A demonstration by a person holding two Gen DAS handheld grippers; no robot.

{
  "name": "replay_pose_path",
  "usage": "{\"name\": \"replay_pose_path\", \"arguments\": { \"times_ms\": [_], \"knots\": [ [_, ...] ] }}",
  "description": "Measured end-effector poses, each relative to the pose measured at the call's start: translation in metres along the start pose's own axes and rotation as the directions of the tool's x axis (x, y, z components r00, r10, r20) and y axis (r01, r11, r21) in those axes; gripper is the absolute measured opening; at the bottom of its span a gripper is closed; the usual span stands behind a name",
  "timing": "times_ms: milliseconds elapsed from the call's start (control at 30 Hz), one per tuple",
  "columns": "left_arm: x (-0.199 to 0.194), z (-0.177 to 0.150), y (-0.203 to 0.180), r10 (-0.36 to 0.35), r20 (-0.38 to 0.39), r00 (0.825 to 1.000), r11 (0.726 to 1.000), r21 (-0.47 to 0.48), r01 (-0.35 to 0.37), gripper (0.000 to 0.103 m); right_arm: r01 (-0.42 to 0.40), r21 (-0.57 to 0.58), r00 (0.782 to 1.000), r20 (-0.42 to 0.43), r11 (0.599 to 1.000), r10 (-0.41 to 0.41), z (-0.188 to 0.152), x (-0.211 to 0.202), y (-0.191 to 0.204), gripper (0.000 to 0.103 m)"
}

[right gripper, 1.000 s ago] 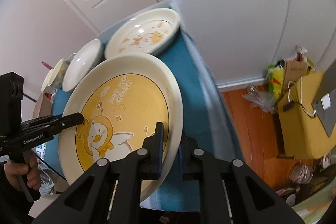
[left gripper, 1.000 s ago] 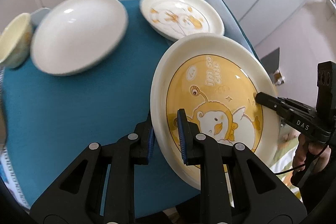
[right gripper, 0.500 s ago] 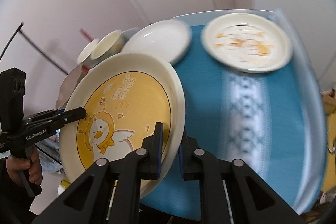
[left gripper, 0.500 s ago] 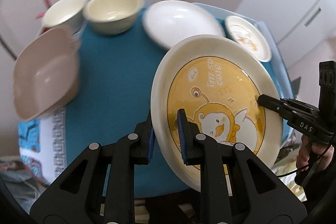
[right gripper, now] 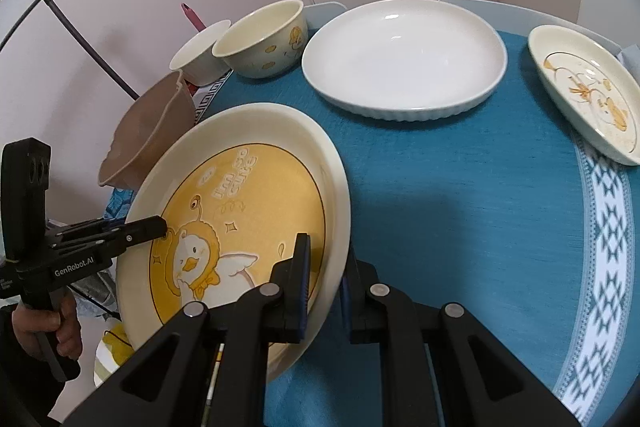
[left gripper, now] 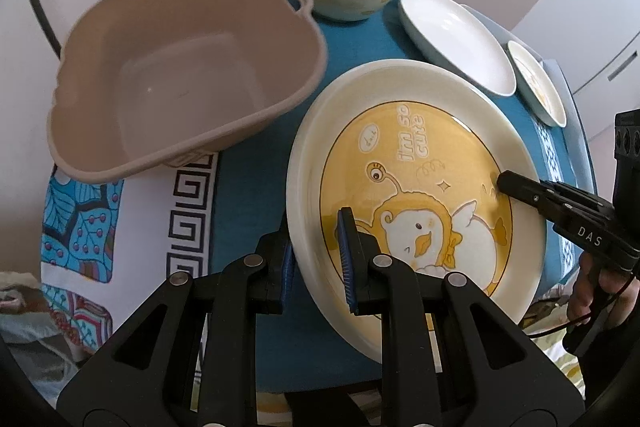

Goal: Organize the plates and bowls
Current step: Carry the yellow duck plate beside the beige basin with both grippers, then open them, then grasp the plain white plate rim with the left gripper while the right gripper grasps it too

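The right gripper (right gripper: 324, 279) clamps the rim of a tilted yellow duck plate (right gripper: 240, 227); the left gripper (right gripper: 160, 225) grips its opposite edge. Behind it on the blue tablecloth (right gripper: 460, 227) lie a white plate (right gripper: 404, 55) and two bowls (right gripper: 260, 39).

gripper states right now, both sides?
Left gripper: shut on the large cream plate with the yellow duck print, at its rim.
Right gripper: shut on the same plate's opposite rim.
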State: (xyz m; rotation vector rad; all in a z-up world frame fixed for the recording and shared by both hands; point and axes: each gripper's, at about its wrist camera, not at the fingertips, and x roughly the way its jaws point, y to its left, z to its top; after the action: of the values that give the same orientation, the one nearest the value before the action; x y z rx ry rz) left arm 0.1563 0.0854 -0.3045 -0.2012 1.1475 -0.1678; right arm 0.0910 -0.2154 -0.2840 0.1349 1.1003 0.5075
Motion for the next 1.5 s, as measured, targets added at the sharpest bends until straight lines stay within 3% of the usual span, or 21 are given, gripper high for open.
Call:
{"name": "replay_pose_path", "arguments": {
  "times_ms": [333, 600, 667, 733, 800, 933, 1000, 1067, 1133, 1400, 1467, 1500],
  "knots": [
    [-0.002, -0.008, 0.001, 0.006, 0.011, 1.0, 1.0, 0.018, -0.006, 0.016, 0.015, 0.012, 1.0, -0.004, 1.0, -0.015, -0.002, 0.005, 0.002, 0.012],
    [-0.001, -0.005, -0.01, 0.076, 0.014, 0.997, 0.995, 0.058, -0.077, 0.022, 0.007, 0.033, 1.0, -0.005, 0.999, -0.007, -0.001, 0.006, 0.001, 0.013],
    [0.0, -0.004, -0.014, 0.089, 0.016, 0.996, 0.993, 0.074, -0.09, 0.029, 0.002, 0.039, 1.0, -0.001, 0.999, -0.002, -0.002, 0.005, 0.0, 0.012],
    [-0.002, -0.004, -0.019, 0.092, 0.028, 0.995, 0.992, 0.086, -0.094, 0.051, 0.0, 0.043, 1.0, 0.001, 0.999, 0.0, -0.003, 0.005, 0.0, 0.012],
    [-0.006, -0.004, -0.024, 0.103, 0.053, 0.993, 0.99, 0.096, -0.108, 0.067, 0.008, 0.033, 1.0, 0.001, 0.999, -0.008, -0.003, 0.005, 0.001, 0.012],
    [-0.012, -0.004, -0.03, 0.131, 0.071, 0.989, 0.985, 0.103, -0.138, 0.072, 0.013, 0.015, 1.0, -0.003, 1.0, -0.013, -0.004, 0.004, 0.002, 0.013],
    [-0.017, -0.005, -0.033, 0.137, 0.075, 0.988, 0.984, 0.101, -0.144, 0.072, 0.019, 0.014, 1.0, -0.003, 1.0, -0.019, -0.005, 0.002, 0.001, 0.021],
    [-0.025, -0.005, -0.037, 0.143, 0.081, 0.986, 0.984, 0.098, -0.15, 0.072, 0.028, 0.01, 1.0, 0.001, 1.0, -0.028, -0.005, -0.002, 0.0, 0.059],
    [-0.036, -0.005, -0.045, 0.15, 0.092, 0.984, 0.983, 0.095, -0.159, 0.072, 0.011, 0.009, 1.0, 0.009, 1.0, -0.011, -0.005, -0.01, -0.001, 0.073],
    [-0.098, 0.018, -0.103, 0.15, 0.197, 0.969, 0.983, 0.074, -0.167, 0.074, -0.004, -0.028, 0.996, 0.087, 1.0, 0.007, 0.017, -0.074, -0.011, 0.077],
    [-0.111, 0.031, -0.12, 0.157, 0.234, 0.96, 0.982, 0.062, -0.176, 0.085, -0.006, -0.043, 0.993, 0.114, 0.999, 0.011, 0.028, -0.095, -0.016, 0.092],
    [-0.118, 0.038, -0.13, 0.173, 0.256, 0.951, 0.98, 0.05, -0.191, 0.098, -0.009, -0.054, 0.991, 0.133, 0.999, 0.016, 0.036, -0.107, -0.02, 0.096]
  ]
}}
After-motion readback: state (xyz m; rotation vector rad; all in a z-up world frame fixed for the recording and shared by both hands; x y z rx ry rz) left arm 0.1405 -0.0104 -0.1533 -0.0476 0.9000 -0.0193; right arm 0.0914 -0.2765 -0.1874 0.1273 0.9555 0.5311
